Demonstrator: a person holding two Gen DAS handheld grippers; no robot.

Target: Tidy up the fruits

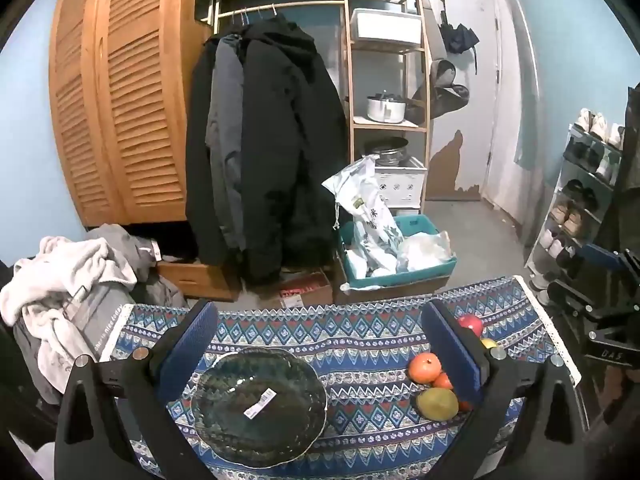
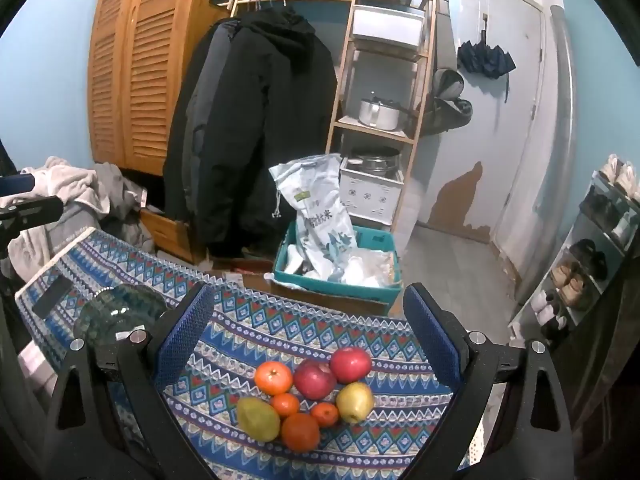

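Observation:
A dark green glass plate [image 1: 258, 404] with a white label lies on the patterned tablecloth [image 1: 360, 328], between the fingers of my open, empty left gripper [image 1: 320, 344]. A cluster of fruit lies to its right: two red apples [image 2: 314, 378], two green-yellow pears [image 2: 258, 418], several oranges [image 2: 274, 377]. My right gripper [image 2: 308, 332] is open and empty, hovering over the fruit. In the left wrist view an orange [image 1: 425, 367] and a pear [image 1: 437, 403] show beside the right finger; other fruit is partly hidden. The plate also shows at the left in the right wrist view [image 2: 120, 312].
Behind the table stand a teal bin [image 2: 340, 276] with bags, hanging dark coats [image 1: 268, 140], a wooden shelf [image 1: 388, 80] with pots, and a louvered wardrobe [image 1: 120, 100]. A pile of clothes [image 1: 60, 280] lies left. A shoe rack [image 2: 580, 264] stands right.

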